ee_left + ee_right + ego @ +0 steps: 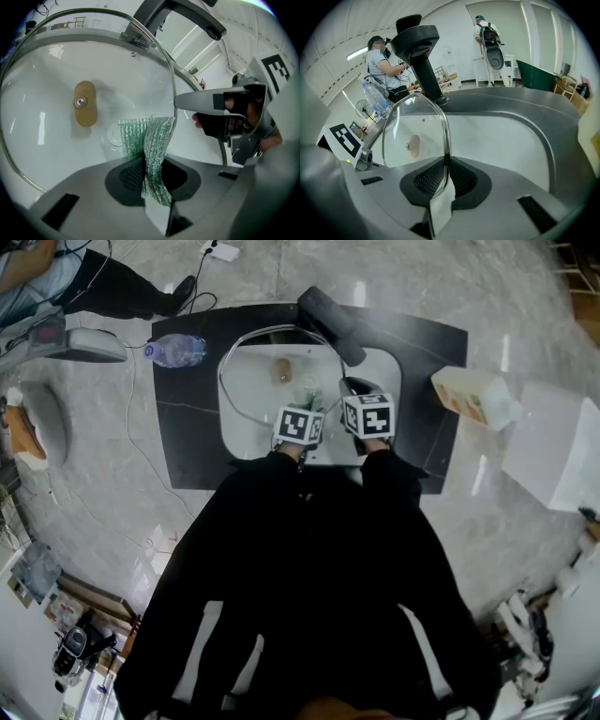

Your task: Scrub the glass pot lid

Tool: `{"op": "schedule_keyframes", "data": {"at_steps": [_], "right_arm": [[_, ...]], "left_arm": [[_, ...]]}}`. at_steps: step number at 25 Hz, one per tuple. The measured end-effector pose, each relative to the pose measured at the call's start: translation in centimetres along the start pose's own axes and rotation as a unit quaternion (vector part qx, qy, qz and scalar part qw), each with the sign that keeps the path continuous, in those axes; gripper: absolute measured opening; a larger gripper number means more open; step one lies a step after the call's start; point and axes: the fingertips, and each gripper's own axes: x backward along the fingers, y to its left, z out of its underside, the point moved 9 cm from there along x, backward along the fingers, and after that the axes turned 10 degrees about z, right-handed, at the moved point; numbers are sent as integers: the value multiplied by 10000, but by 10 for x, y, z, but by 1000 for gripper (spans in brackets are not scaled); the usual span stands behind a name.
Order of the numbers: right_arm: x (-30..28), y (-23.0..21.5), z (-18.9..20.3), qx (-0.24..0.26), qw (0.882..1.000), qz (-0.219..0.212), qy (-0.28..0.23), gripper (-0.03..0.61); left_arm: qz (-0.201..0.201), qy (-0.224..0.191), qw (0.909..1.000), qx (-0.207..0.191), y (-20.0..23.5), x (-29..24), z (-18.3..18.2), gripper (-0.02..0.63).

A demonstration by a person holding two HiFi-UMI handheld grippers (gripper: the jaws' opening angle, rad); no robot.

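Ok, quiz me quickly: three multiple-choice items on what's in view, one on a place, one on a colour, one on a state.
1. Where is the bottle relative to the sink?
A. inside it
B. on the counter to its left
C. on the counter to its right

2. The scrubber in the left gripper is:
A. green
B. yellow
C. red

3. The right gripper is:
A. open
B. shut on the lid
C. shut on the scrubber

Answers:
1 B: the bottle lies on the dark counter by the sink's left edge.
2 A: the mesh between the jaws is green.
3 B: its jaws clamp the lid's rim.
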Motion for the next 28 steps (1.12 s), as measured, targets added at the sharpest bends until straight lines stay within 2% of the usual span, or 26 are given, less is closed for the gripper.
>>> {"op": "schedule_keyframes", "data": {"at_steps": [9, 20, 28], "right_arm": [[0, -1, 0, -20, 10000, 1, 2, 37], [0, -1, 1, -78, 10000, 3, 31, 38], [9, 1, 5, -111, 9997, 223, 69, 38]], "left_arm": [[163, -36, 9995, -255, -15, -7, -9, 75], [341, -210, 9988, -278, -23, 2, -13, 74], [257, -420, 9977, -464, -24, 25, -15, 74]]}}
